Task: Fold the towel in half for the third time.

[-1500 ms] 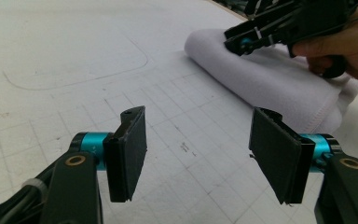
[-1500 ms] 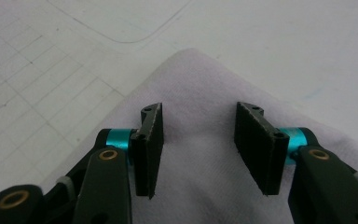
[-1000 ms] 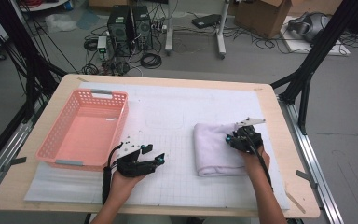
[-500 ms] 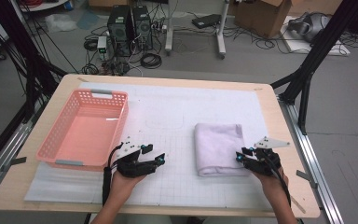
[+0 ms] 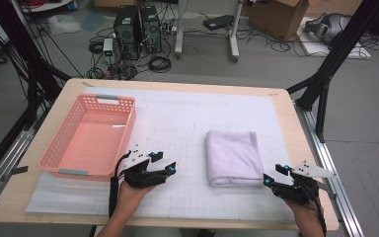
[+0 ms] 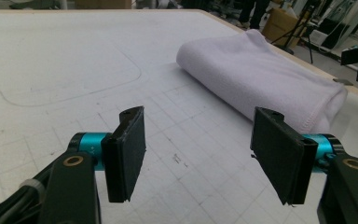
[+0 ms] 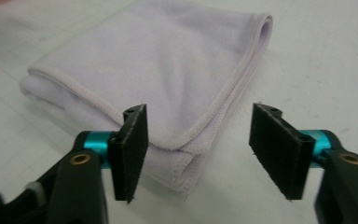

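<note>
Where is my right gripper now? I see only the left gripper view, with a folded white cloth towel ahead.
Observer: The right gripper waits close beside the near right corner of the folded white cloth towel.
Operator: Does it hold anything?
Observer: No; its jaws have just been opening, with nothing pinched between them.
Operator: Any container?
Observer: An empty pink plastic basket stands left of the left gripper.

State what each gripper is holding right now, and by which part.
Nothing is held. The right gripper, whose jaws have just been opening, sits apart from the folded towel; the left gripper is open over the mat.
</note>
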The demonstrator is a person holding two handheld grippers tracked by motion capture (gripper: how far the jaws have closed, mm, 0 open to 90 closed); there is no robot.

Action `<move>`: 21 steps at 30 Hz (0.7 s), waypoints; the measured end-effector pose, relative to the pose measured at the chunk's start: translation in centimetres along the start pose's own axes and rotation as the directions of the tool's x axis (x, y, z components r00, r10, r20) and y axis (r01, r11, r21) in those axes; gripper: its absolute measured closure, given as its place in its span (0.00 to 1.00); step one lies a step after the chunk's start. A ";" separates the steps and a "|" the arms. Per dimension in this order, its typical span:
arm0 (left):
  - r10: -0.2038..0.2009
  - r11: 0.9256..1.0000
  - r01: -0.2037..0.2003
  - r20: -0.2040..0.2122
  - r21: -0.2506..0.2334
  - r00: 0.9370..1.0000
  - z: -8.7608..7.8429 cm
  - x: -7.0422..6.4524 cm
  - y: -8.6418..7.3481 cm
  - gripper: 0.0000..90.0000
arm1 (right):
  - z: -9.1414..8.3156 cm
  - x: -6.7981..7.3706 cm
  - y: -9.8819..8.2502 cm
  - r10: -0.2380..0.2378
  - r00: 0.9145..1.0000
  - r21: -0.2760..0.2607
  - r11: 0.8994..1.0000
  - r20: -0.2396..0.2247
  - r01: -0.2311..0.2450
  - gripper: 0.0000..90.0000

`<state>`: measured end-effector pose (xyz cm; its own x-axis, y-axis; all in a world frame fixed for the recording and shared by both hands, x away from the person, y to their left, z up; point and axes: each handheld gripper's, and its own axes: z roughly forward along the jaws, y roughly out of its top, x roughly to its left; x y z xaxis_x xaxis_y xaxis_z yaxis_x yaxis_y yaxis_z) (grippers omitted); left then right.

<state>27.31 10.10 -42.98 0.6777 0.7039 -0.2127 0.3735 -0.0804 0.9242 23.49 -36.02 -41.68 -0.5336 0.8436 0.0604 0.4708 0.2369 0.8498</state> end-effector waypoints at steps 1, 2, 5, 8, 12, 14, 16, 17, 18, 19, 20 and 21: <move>-0.006 1.000 0.006 0.000 -0.002 1.000 -0.1 0.0 0.0 0.39 | -0.2 -0.1 0.0 0.009 1.000 -0.012 1.000 -0.001 -0.009 0.35; -0.010 1.000 0.010 0.003 -0.010 1.000 -0.1 0.1 0.1 0.38 | -0.3 -0.1 0.0 0.002 1.000 -0.020 1.000 0.001 -0.002 0.33; -0.011 1.000 0.011 0.002 -0.024 1.000 -0.2 0.2 0.2 0.36 | -0.8 0.3 0.1 -0.032 0.999 -0.036 0.999 -0.008 0.032 0.28; -0.018 0.999 0.017 -0.007 -0.028 1.000 -0.1 0.1 0.3 0.30 | -1.3 0.9 -0.1 -0.045 0.999 -0.063 0.997 -0.015 0.044 0.22; -0.012 1.000 0.012 0.011 -0.006 1.000 0.1 -0.1 0.4 0.27 | -1.9 1.2 -0.1 -0.068 0.998 -0.087 0.994 0.005 0.068 0.22; -0.010 1.000 0.010 0.015 0.000 1.000 0.2 -0.1 0.4 0.26 | -2.1 1.0 -0.2 -0.053 0.999 -0.093 0.994 0.011 0.054 0.21; -0.013 1.000 0.013 0.017 0.001 1.000 0.5 -0.1 0.4 0.25 | -2.3 0.9 -0.3 -0.052 0.998 -0.096 0.994 0.018 0.054 0.21; -0.010 1.000 0.010 0.019 0.004 1.000 0.5 -0.1 0.4 0.25 | -2.4 0.8 -0.4 -0.055 0.998 -0.092 0.994 0.022 0.057 0.21; -0.010 1.000 0.010 0.022 0.003 1.000 0.5 -0.1 0.4 0.25 | -2.4 0.7 -0.4 -0.052 0.998 -0.095 0.994 0.028 0.054 0.21; -0.008 1.000 0.008 0.020 0.003 1.000 0.5 -0.1 0.4 0.25 | -2.5 0.6 -0.5 -0.046 0.999 -0.100 0.994 0.028 0.049 0.21; -0.007 1.000 0.007 0.017 0.000 1.000 0.5 -0.1 0.4 0.25 | -2.5 0.5 -0.5 -0.038 0.999 -0.106 0.994 0.026 0.040 0.21; -0.008 1.000 0.008 0.017 -0.001 1.000 0.4 0.0 0.4 0.25 | -2.5 0.5 -0.5 -0.031 0.999 -0.106 0.994 0.023 0.033 0.21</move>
<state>27.70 9.74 -42.74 0.6854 0.6922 -0.2260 0.3784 -0.0735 0.9227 21.20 -36.88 -40.72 -0.5313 0.8469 0.0218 0.3754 0.2122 0.9022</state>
